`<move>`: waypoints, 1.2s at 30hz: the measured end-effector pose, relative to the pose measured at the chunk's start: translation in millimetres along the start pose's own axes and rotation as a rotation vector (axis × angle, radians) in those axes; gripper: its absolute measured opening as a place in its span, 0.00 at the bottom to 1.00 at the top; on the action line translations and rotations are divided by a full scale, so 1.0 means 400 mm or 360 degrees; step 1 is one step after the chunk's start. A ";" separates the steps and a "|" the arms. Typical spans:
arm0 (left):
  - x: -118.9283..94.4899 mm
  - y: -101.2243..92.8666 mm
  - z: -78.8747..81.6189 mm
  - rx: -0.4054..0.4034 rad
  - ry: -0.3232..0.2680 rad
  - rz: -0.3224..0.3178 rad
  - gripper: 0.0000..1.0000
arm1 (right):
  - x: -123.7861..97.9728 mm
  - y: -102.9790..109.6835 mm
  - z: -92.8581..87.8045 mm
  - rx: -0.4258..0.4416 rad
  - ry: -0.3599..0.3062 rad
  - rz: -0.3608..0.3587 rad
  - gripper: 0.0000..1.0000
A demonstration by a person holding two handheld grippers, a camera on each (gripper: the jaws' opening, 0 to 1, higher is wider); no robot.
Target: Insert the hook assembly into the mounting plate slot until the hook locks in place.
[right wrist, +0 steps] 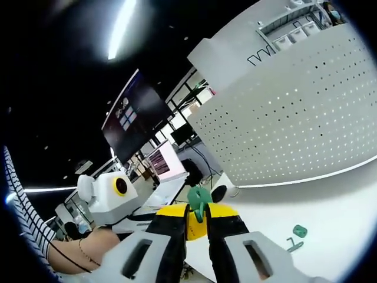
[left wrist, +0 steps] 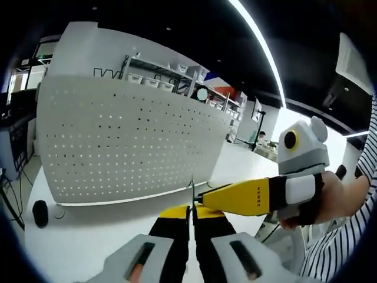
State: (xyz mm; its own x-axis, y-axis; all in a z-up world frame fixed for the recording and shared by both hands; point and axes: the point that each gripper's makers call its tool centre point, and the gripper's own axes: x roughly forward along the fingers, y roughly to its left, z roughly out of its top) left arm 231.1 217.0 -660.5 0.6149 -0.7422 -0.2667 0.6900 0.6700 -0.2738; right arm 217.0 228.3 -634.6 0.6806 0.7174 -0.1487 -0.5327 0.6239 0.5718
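Green hook (right wrist: 197, 202): sitting pinched between the closed jaws of the right gripper (right wrist: 198, 219), its rounded head poking up above the yellow tips.

Second green hook (right wrist: 297, 233): lying loose on the white table (right wrist: 330, 200), well apart from the held one, near the foot of the pegboard (right wrist: 294, 112).

Pegboard: standing upright on the table, white, dotted with holes, curving across the left gripper view (left wrist: 129, 141) as well.

Left gripper (left wrist: 192, 210): jaws pressing together on a thin upright pin or wire (left wrist: 192, 191); what it is cannot be told.

Right gripper, seen in the left gripper view (left wrist: 203, 199): reaching in from the right, its tip meeting the left one's, a hand (left wrist: 330, 197) gripping it.

Black mouse (left wrist: 40, 213): resting on the table beside the pegboard.
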 end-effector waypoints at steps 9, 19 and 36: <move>-0.005 0.002 0.022 0.0150 -0.0024 0.0056 0.01 | 0.004 0.005 0.015 -0.0050 -0.0020 0.0007 0.04; -0.008 0.013 0.026 0.0153 -0.0025 0.0081 0.01 | 0.012 0.002 0.019 -0.0093 -0.0029 -0.0036 0.00; -0.012 0.034 -0.008 0.0108 0.0050 0.0003 0.10 | 0.035 0.004 -0.013 -0.0323 0.0108 -0.0032 0.00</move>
State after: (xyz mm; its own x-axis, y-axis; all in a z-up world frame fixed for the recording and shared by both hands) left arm 236.3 229.5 -666.1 0.6048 -0.7391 -0.2966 0.7137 0.6682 -0.2100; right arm 223.1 241.0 -639.7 0.6604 0.7190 -0.2165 -0.6143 0.6831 0.3949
